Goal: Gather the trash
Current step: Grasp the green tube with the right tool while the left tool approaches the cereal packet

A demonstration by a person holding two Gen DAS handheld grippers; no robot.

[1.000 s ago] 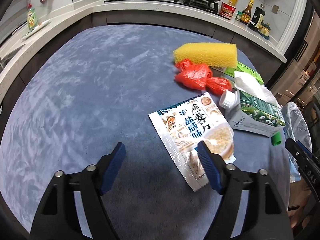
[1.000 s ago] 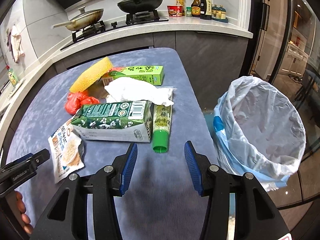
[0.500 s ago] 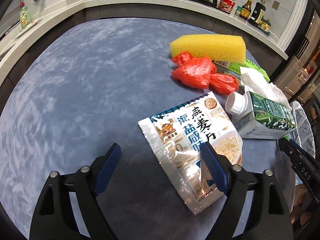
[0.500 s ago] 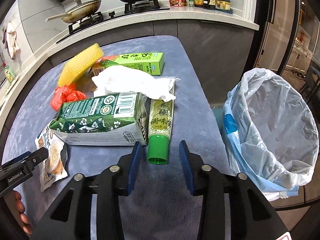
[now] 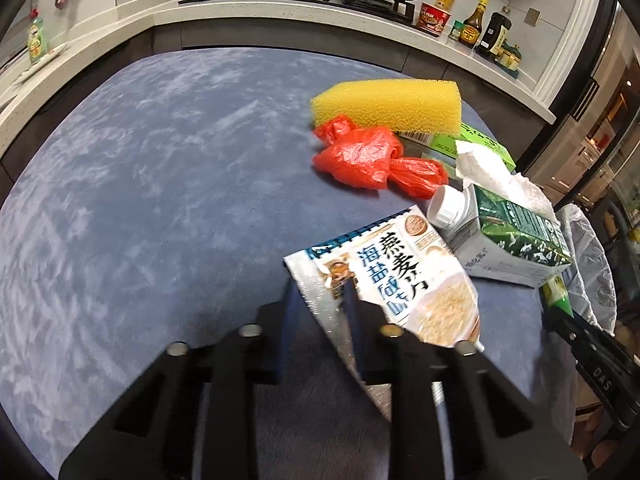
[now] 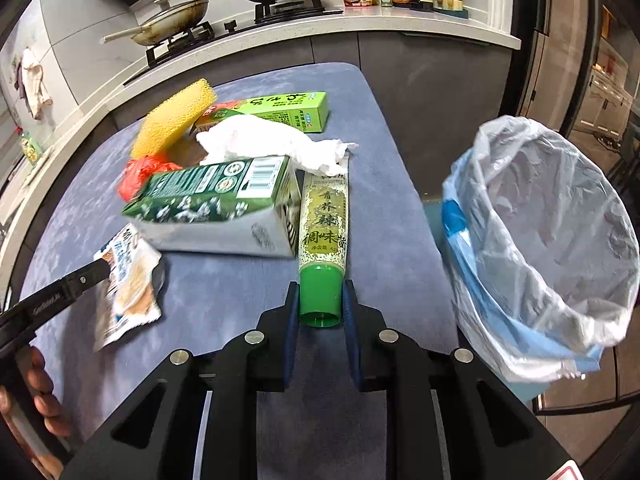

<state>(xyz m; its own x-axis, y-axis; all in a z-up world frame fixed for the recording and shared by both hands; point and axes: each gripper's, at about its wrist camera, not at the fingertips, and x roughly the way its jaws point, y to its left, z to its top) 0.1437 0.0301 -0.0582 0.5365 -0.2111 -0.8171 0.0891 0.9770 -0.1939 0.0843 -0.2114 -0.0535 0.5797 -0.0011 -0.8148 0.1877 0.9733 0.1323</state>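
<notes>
The left gripper [image 5: 320,300] is pinched tight on the near left edge of the oatmeal packet [image 5: 404,280], which looks tipped up off the blue table cloth [image 5: 160,200]. The right gripper [image 6: 320,308] has its two blue fingers [image 6: 292,312] squeezed on the green cap of the wasabi tube [image 6: 323,232]. The tube lies flat on the cloth, with its cap at the near end.

Just left of the tube lies a green drink carton [image 6: 216,204] on its side. Its white cap points left, close to the packet. A crumpled white paper towel [image 6: 272,144] lies partly on the far end of the carton and the tube. Farther back are a yellow sponge [image 5: 388,106], a bunched red plastic bag [image 5: 368,158] and a light green box [image 6: 276,110].

On the right, past the table edge, stands a bin with a clear bag [image 6: 540,240] lining it.
</notes>
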